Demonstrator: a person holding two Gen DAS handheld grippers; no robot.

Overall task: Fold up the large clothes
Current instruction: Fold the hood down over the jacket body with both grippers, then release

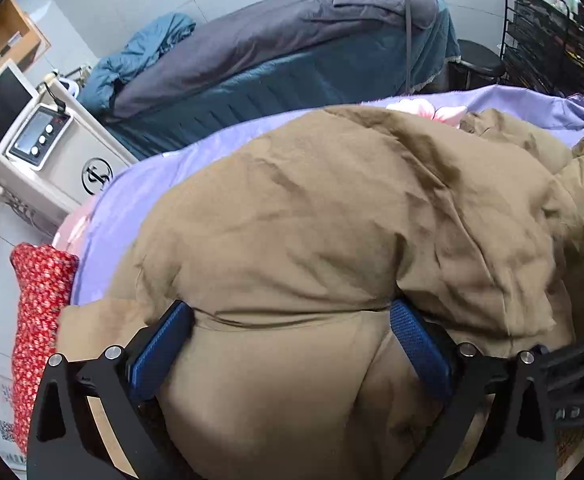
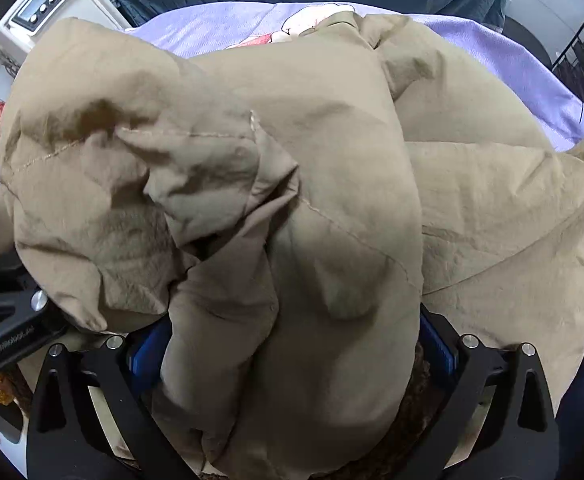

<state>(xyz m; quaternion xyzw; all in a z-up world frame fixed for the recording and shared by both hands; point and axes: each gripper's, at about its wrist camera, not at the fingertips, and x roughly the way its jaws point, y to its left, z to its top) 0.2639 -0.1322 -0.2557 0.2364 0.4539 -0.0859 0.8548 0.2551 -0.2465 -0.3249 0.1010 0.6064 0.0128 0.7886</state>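
Item: tan padded coat (image 1: 331, 220), bunched mid-fold on the lavender-covered bed (image 1: 140, 200); left gripper (image 1: 292, 340) and right gripper (image 2: 292, 344) fingers spread wide with coat fabric bulging between them, grip uncertain; flattening and squaring remain.

Sheet (image 1: 140, 196): lilac, floral.
Bed (image 1: 292, 76): teal cover, grey blanket (image 1: 252, 36) on top.
Machine (image 1: 40, 136): beige, beside bed.
Cloth (image 1: 40, 320): red floral.
Rack (image 1: 551, 28): black wire.
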